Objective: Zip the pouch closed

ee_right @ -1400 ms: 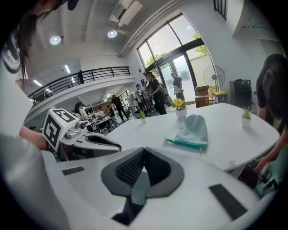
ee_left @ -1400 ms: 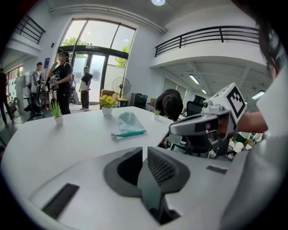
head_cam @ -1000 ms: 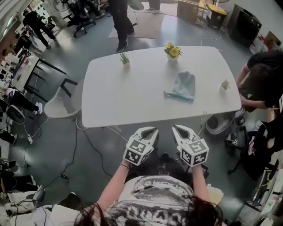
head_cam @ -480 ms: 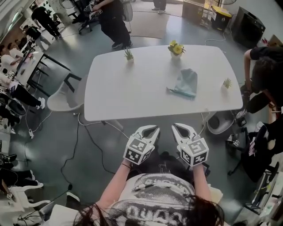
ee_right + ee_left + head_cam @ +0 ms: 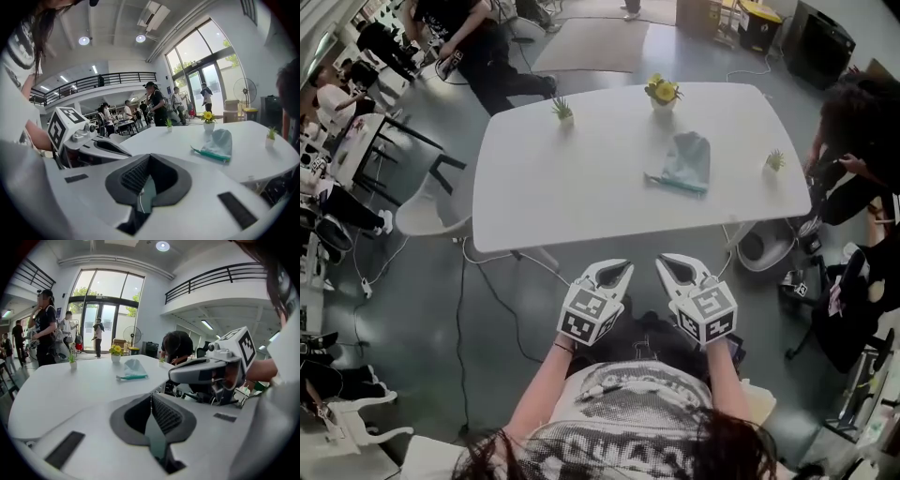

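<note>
The left gripper [image 5: 620, 269] and right gripper [image 5: 665, 262] hang side by side just short of the table's [image 5: 562, 197] near edge. Both are clenched, with fingertips together and nothing between them. The pouch [image 5: 687, 160] lies flat on the table, well ahead of the fingertips and a little right of the right gripper. Its teal zip edge is nearest the fingers.

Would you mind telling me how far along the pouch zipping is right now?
Done: nothing visible; the pouch lies untouched on the white table, its teal zip edge too small to judge. In hand: nothing; the left gripper and right gripper are both shut and empty, held short of the table's near edge. Left: reach the pouch, steady it and pull the zip closed.
</note>
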Demonstrator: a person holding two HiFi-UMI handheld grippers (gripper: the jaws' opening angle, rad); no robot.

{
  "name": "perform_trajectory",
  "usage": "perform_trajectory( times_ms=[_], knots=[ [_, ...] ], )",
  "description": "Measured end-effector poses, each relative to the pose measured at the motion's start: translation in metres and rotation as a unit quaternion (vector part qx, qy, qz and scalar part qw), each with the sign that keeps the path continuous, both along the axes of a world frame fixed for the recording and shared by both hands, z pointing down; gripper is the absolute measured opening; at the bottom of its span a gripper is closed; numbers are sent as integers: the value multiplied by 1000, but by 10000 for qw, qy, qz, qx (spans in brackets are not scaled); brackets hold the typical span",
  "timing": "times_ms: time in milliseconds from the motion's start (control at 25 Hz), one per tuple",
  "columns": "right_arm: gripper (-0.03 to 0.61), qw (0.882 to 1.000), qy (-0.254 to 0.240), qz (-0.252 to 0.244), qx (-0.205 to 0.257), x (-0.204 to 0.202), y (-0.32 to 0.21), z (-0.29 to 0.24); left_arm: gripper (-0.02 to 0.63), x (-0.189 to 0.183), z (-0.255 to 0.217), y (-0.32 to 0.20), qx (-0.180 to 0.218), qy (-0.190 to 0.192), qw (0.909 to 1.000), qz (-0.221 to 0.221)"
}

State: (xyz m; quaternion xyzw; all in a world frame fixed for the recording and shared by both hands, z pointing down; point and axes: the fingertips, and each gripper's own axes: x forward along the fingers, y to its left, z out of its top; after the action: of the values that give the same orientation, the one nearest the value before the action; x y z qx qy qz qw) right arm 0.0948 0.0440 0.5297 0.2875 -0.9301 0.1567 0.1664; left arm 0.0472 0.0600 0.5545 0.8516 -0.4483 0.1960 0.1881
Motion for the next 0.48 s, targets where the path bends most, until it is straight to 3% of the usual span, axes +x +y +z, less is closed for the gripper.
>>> perform_trajectory(
  times_ms=[480],
  knots=[
    [-11, 9999, 40, -127, -43, -5, 1, 3, 17, -7, 3, 4, -53, -49, 9999, -148]
  ],
)
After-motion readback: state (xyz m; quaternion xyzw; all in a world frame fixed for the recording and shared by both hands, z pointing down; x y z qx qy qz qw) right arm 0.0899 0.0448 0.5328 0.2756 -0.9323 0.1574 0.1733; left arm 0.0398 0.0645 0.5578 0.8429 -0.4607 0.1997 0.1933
